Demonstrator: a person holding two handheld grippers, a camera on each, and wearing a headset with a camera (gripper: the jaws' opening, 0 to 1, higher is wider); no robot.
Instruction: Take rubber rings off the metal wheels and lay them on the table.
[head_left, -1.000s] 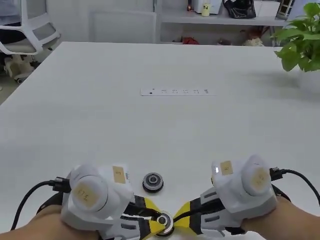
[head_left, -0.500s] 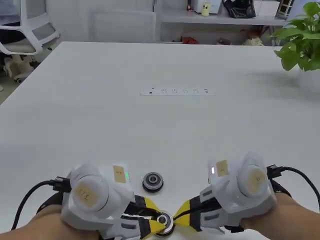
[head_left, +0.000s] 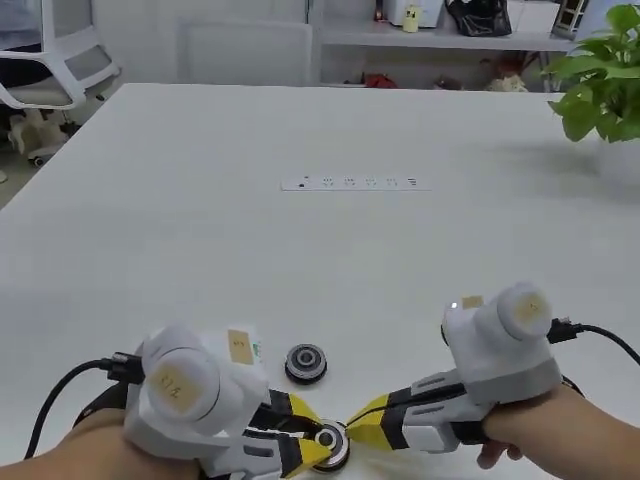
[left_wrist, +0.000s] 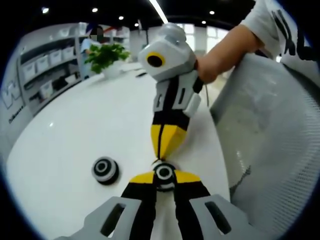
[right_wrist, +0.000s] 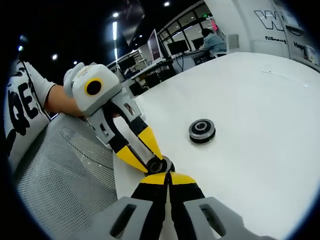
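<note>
Metal wheel (left_wrist: 164, 171) sits clamped in the left gripper's (left_wrist: 163, 178) jaws; the right gripper's (right_wrist: 167, 174) jaws, pressed together, touch its rim.

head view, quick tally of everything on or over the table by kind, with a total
metal wheels: 2 (loose wheel, held wheel)
grippers: 2 (left gripper, right gripper)
power strip: 1
plant: 1
total: 6

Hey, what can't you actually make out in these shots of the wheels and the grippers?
The held wheel: jaws of the left gripper cover its rim in both gripper views, so whether its rubber ring is on is unclear.
The right gripper: tips meet at the wheel; whether they pinch the ring is hidden.
The power strip: labels too small in the head view.
</note>
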